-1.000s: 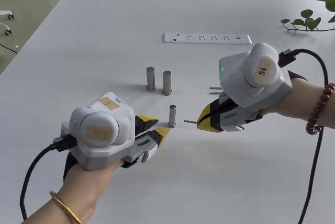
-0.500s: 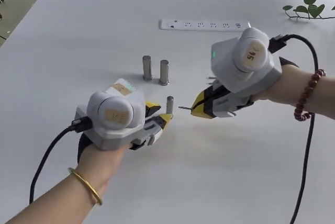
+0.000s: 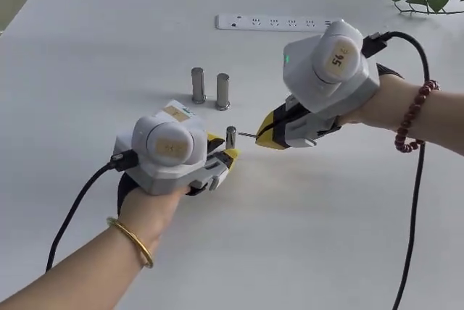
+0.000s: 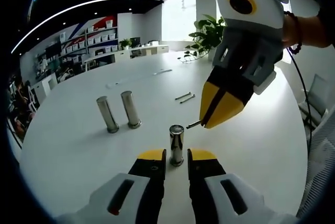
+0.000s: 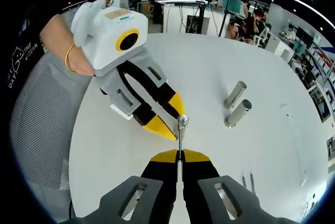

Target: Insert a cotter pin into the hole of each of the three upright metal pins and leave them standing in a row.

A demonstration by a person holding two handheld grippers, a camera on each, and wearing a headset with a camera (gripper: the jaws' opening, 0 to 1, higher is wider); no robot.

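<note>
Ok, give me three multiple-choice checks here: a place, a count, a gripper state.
1. Where is the nearest metal pin? A) upright between the left gripper's tips B) touching the other two pins C) tipped on its side
2. How many metal pins stand upright? A) two B) three C) four
3. What is the right gripper's state? A) open, empty B) shut on a cotter pin C) shut on a metal pin
Answers: 1 A, the left gripper view shows it standing between the yellow tips. 2 B, the nearest one plus the two farther pins. 3 B, its closed jaws hold the cotter pin, tip aimed at the nearest pin.
</note>
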